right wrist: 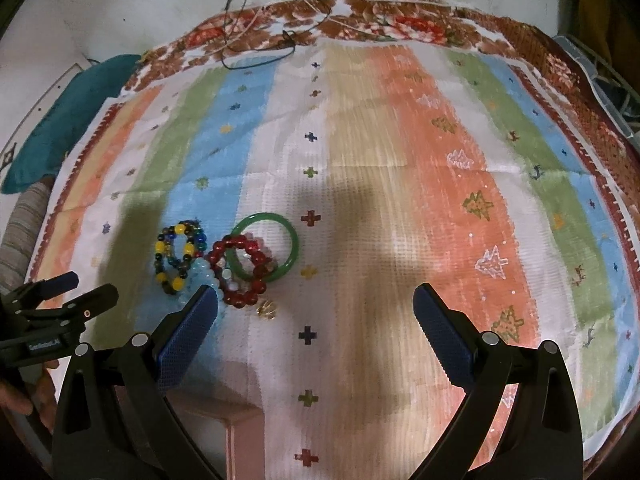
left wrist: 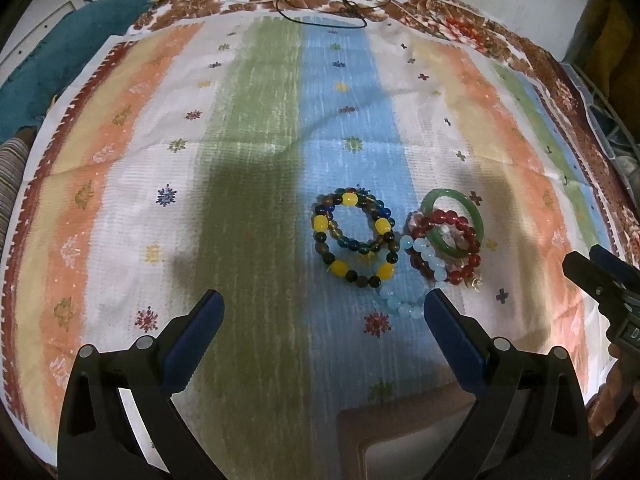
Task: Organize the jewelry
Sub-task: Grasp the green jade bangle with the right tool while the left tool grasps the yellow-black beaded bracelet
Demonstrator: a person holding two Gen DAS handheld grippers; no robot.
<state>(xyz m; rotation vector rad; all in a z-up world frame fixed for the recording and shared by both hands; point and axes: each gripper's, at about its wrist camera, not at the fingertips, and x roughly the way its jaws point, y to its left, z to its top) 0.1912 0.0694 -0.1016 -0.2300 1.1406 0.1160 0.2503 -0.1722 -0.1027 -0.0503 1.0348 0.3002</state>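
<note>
Clustered at the middle of the striped cloth (left wrist: 256, 128), the jewelry waits in one tangled heap: a yellow-and-dark beaded bracelet (left wrist: 354, 236) on the blue stripe, and just beside it a red beaded bracelet (left wrist: 442, 246) with a green bangle (left wrist: 454, 222) leaning over it and a pale blue beaded bracelet (left wrist: 424, 260) threaded underneath. A small gold charm (right wrist: 267, 307) lies at the heap's near edge.

I hold my left gripper (left wrist: 322, 312) low and just short of the pile, jaws wide apart and empty, lined up with the yellow-beaded piece, which I judge the easiest to lift free because it overlaps the others least. My right gripper (right wrist: 316, 304) hovers alongside, jaws equally spread and empty, its left finger almost at the pale blue beads.

A pink box (right wrist: 240, 436) sits at the cloth's near edge below both tools, probably the destination. Thin cords (left wrist: 320, 0) trail across the far floral border, well apart from the heap.
</note>
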